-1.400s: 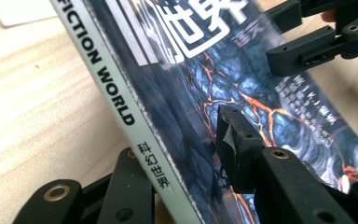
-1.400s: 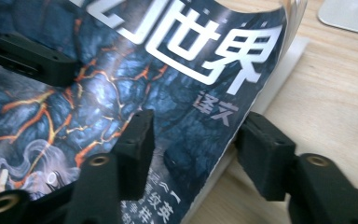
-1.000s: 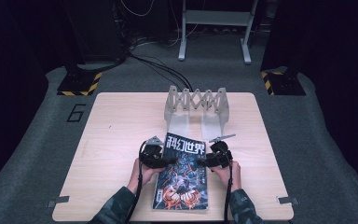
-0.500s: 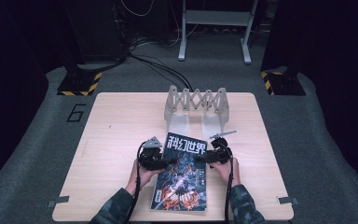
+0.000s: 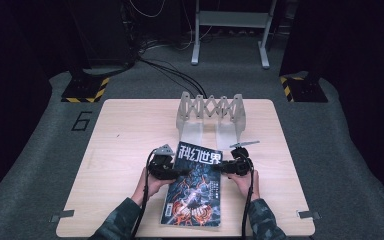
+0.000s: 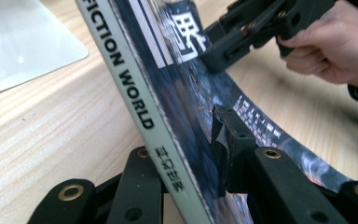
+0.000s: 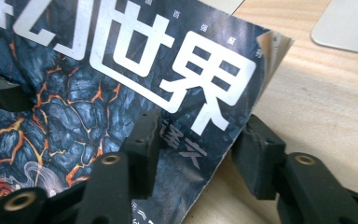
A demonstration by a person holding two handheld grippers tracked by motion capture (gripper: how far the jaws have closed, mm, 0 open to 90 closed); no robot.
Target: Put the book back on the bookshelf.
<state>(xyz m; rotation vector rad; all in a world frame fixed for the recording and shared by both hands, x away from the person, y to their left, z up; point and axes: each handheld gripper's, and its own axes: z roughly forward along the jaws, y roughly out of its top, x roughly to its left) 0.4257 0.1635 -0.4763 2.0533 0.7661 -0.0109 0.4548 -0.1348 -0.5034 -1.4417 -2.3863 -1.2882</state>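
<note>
Magazine being picked up off the table by both side edges, rack behind it standing empty.

Left gripper is clamped on the spine edge of the magazine, one jaw under, one on the cover. Right gripper straddles the opposite edge; its jaws have just been closing, but a gap shows beside one jaw in the right gripper view, so not yet a grip. Magazine lies near the front of the table, far end slightly raised. Judged step: securing the second hold. Next: finish closing, lift level, carry toward the folding rack, whose slots hold nothing.
</note>
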